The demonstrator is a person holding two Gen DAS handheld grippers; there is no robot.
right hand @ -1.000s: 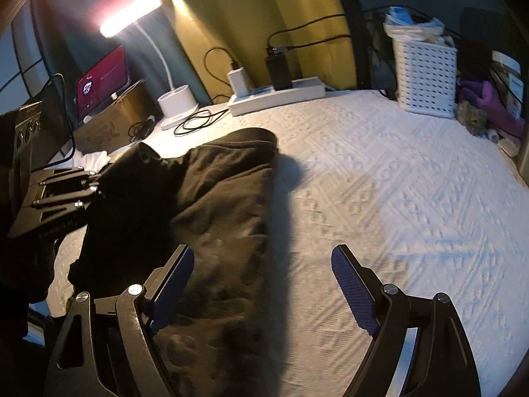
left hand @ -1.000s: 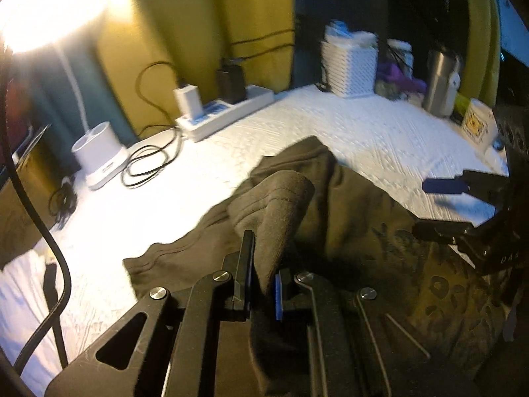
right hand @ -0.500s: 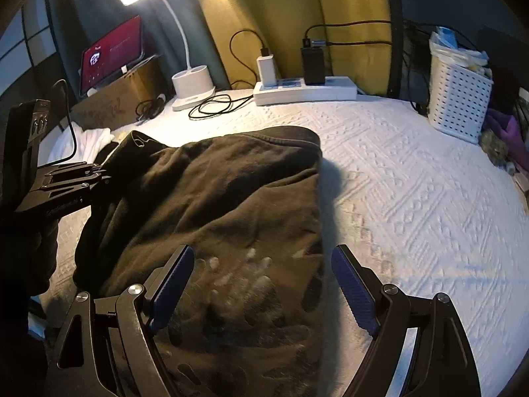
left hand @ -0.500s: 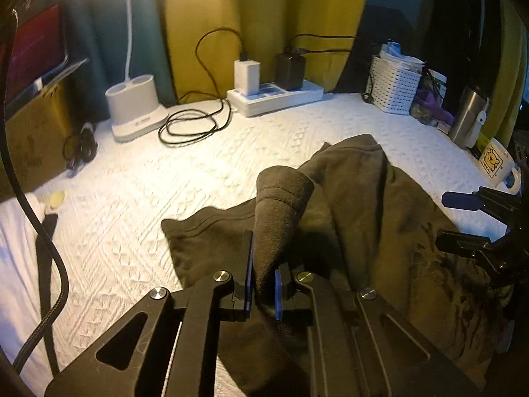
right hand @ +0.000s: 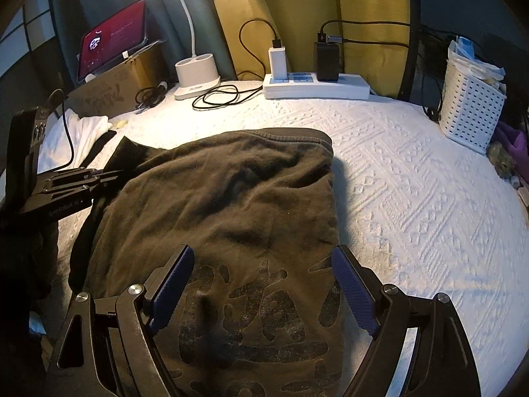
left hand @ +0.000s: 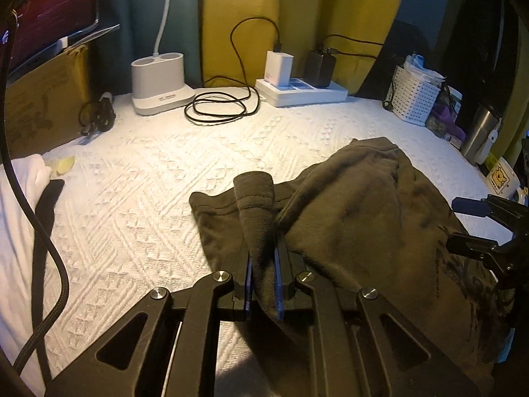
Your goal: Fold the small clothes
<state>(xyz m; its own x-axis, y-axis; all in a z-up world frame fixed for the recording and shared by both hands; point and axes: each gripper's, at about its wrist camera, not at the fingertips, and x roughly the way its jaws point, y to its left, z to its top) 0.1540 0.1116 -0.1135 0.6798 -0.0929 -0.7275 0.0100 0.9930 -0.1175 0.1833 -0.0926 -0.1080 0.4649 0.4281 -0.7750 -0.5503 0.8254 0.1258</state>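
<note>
A dark olive sweatshirt lies crumpled on the white textured cover, its faded print facing up near me. My left gripper is shut on one sleeve, whose cuff sticks up beyond the fingertips; the sleeve hangs just left of the sweatshirt body. In the right wrist view the left gripper shows at the garment's left edge. My right gripper is open, hovering over the printed part with nothing pinched; the right gripper also shows at the right edge of the left wrist view.
Along the back stand a power strip with chargers, a coiled black cable, a white lamp base and a cardboard box holding a tablet. A white basket, steel tumbler and mug sit right; white cloth lies left.
My left gripper rolled level and sank toward the cover, carrying the sleeve to the garment's left side. My right gripper shifted left, so both open fingers now straddle the printed part.
</note>
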